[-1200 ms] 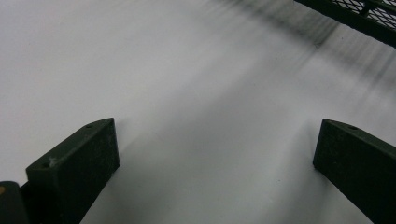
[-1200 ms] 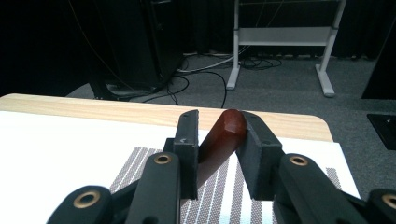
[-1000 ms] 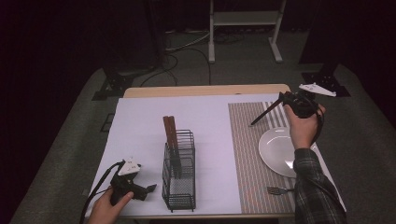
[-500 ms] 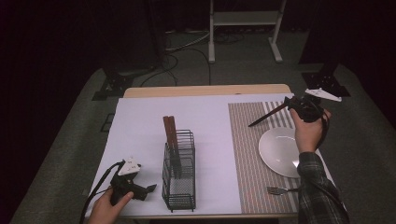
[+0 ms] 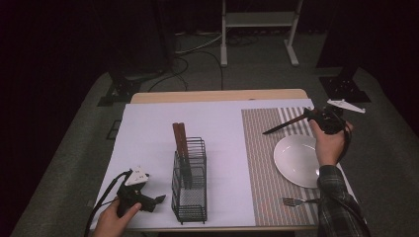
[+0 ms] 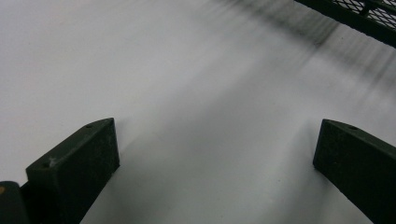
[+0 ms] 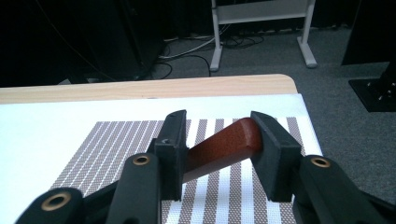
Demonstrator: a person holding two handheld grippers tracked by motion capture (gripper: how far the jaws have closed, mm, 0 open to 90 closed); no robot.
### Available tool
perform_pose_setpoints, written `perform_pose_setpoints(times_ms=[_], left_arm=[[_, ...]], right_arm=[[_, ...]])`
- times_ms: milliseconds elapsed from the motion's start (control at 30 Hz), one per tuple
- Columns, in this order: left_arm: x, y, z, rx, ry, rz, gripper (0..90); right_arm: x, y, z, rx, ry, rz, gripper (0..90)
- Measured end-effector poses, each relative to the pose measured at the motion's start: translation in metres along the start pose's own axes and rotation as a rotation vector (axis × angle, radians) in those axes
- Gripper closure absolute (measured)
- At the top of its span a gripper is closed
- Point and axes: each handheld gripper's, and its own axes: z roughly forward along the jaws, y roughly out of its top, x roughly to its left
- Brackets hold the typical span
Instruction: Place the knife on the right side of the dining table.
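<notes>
Knife (image 5: 289,124) held at its brown handle (image 7: 224,148) between the jaws of the right hand-held gripper (image 5: 316,116), above the striped mat's (image 5: 262,163) far end; jaws have just been opening, their hold looks loose. Blade points left and slightly near. White plate (image 5: 296,160) lies near-side, empty. Wire rack (image 5: 190,187) mid-tabletop (image 5: 148,128) holds two brown-handled utensils (image 5: 179,140). Left hand-held gripper (image 5: 159,199) rests spread, empty, beside the rack.

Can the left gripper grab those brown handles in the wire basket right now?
Probably yes: the left gripper sits open beside the wire basket, and the brown handles stick up above its rim, uncovered.
</notes>
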Motion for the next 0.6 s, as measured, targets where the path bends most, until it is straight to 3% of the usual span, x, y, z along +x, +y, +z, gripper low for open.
perform_pose_setpoints(times_ms=[600], left_arm=[[0.000, 0.000, 0.000, 0.000, 0.000, 0.000, 0.0]], right_arm=[[-0.012, -0.018, 0.004, 0.050, -0.015, 0.049, 45.4]])
